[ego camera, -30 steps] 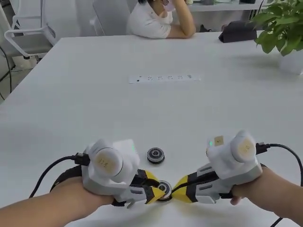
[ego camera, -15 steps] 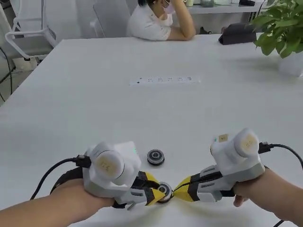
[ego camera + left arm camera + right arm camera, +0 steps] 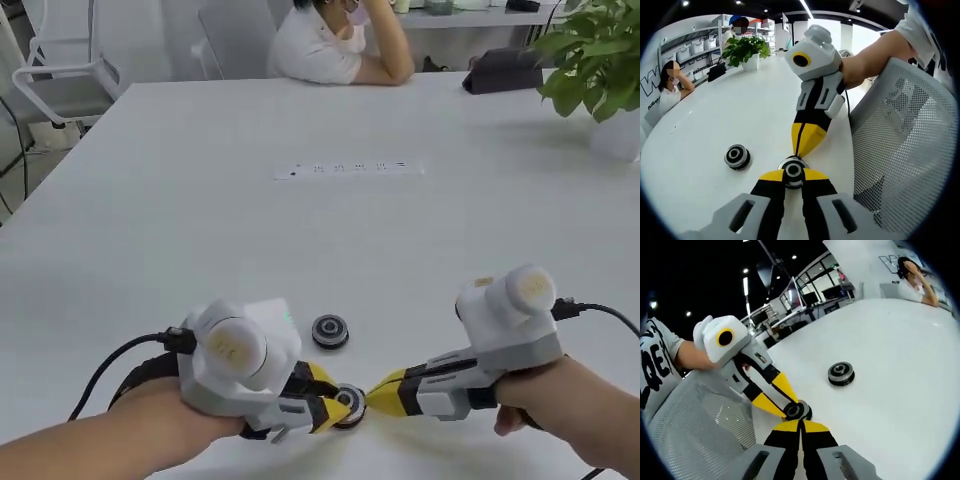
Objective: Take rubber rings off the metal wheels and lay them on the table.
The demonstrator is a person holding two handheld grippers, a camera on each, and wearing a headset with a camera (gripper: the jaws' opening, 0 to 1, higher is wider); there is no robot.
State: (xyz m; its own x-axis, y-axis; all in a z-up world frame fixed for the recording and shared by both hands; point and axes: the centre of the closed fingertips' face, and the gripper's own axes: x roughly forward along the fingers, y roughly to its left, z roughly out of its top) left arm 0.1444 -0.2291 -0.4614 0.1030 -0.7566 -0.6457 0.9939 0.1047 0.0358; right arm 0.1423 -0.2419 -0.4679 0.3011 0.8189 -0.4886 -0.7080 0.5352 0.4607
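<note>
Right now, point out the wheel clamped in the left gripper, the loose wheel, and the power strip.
Clamped wheel (image 3: 792, 170): left gripper view, on its hub.
Loose wheel (image 3: 330, 330): head view, on its centre.
Power strip (image 3: 348, 168): head view, middle of its top face.

head: above, facing forward-down | gripper views: table-level, close, facing each other | shared: wheel (image 3: 793, 171)

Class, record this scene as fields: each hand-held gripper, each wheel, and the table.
Left hand-held gripper: shut on held wheel
Right hand-held gripper: shut, tips against held wheel's rim
Loose wheel: flat on table, black ring on, apart from both grippers
</note>
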